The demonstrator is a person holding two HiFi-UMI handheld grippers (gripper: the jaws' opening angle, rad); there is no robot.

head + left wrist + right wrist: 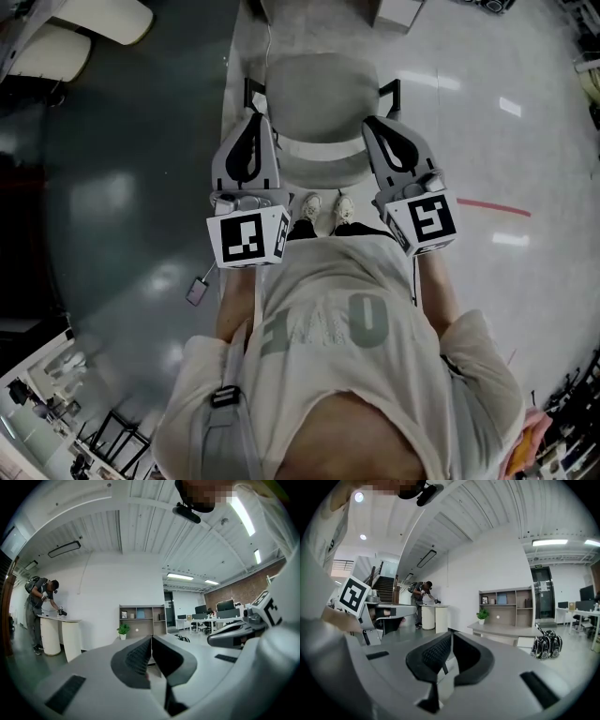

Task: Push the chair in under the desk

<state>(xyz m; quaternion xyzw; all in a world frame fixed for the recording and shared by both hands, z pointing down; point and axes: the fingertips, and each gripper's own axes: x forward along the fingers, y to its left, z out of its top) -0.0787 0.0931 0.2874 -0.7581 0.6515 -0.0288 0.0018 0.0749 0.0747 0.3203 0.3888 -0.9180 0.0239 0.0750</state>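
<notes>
The rounded grey chair (pixel 319 94) looks like matt cloth; the pale polished floor (pixel 525 150) is super glossy, smooth.

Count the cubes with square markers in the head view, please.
2. One marker cube sits on the left gripper, the other on the right gripper. None seems hidden.

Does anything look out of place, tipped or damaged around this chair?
Nothing looks spilled or damaged. The gray chair stands upright on open floor, not tucked under anything. Only oddments: a red strip on the floor to its right, and a small tag dangling at the person's left.
</notes>
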